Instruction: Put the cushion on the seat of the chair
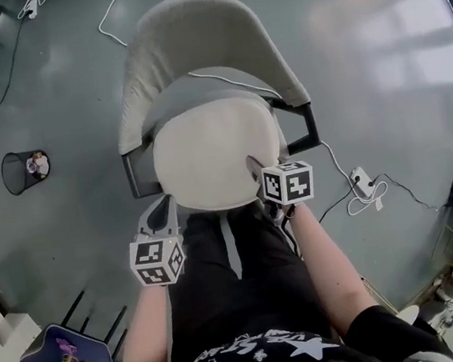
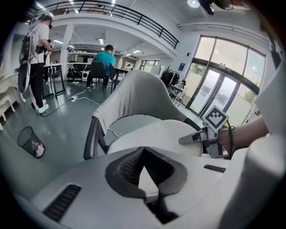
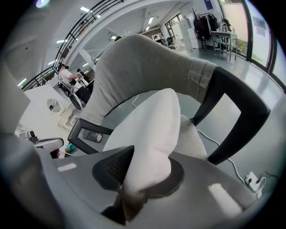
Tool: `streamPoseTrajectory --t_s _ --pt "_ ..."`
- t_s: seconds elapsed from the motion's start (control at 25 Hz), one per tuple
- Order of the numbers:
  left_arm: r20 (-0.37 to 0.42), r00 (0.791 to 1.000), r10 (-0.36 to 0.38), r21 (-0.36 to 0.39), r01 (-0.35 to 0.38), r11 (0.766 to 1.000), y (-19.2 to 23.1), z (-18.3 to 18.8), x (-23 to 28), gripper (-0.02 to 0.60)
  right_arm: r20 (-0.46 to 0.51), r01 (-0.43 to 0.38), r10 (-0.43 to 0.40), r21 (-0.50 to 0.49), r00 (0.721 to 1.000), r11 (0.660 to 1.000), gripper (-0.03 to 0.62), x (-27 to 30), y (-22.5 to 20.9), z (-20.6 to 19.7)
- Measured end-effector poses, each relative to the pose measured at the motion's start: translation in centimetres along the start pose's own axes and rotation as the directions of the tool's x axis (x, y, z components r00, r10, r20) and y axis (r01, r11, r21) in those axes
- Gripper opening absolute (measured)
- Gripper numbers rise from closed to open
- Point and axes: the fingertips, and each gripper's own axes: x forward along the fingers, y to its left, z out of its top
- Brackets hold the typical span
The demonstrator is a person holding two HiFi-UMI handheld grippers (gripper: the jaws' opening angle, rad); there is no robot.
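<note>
Holding cushion (image 1: 216, 154) over chair (image 1: 212, 30) seat: right gripper (image 3: 136, 176) pinches its edge; left gripper (image 2: 144, 172) closed, seemingly on the near edge.

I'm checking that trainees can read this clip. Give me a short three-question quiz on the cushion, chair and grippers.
1. True or false: the cushion is square.
2. What is pinched in the right gripper? A) cable B) cushion C) nothing
3. Fill in: in the head view, a mesh ___ stands left of the chair.
Key: 1 false, it is round; 2 B; 3 bin.
</note>
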Motion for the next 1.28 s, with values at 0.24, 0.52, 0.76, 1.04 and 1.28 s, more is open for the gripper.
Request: streamPoseTrajectory --t_s 0.24,0.52,0.76,1.04,1.28 --pt "-0.044 0.999 0.02 -0.011 -0.021 1.0 -0.7 -1.5 3.0 0.006 -0.024 0.018 -0.018 -0.012 1.0 1.0 0.083 2.3 -3.2 -1.4" --pt "-0.064 0.997 0.04 -0.02 -0.042 0.999 -1.6 -1.7 5.5 0.006 -0.059 0.024 -0.024 -0.002 0.998 1.0 0.12 4.1 -6.1 -2.3" --pt "-0.074 0.996 0.047 -0.005 -0.048 0.999 -2.7 -1.9 6.9 0.006 -0.095 0.041 -0.029 0.128 0.995 0.991 0.172 5.4 -8.7 -4.2" --pt "-0.078 0.996 0.05 -0.053 -0.054 0.997 -3.4 -2.8 7.3 0.006 -0.092 0.087 -0.072 0.17 0.993 0.982 0.278 5.4 -10.5 -5.0" --pt "-0.077 0.996 0.04 -0.049 -0.044 0.998 -3.7 -3.1 7.5 0.006 -0.109 0.152 -0.134 0.174 0.985 0.973 0.304 4.2 -12.4 -6.3"
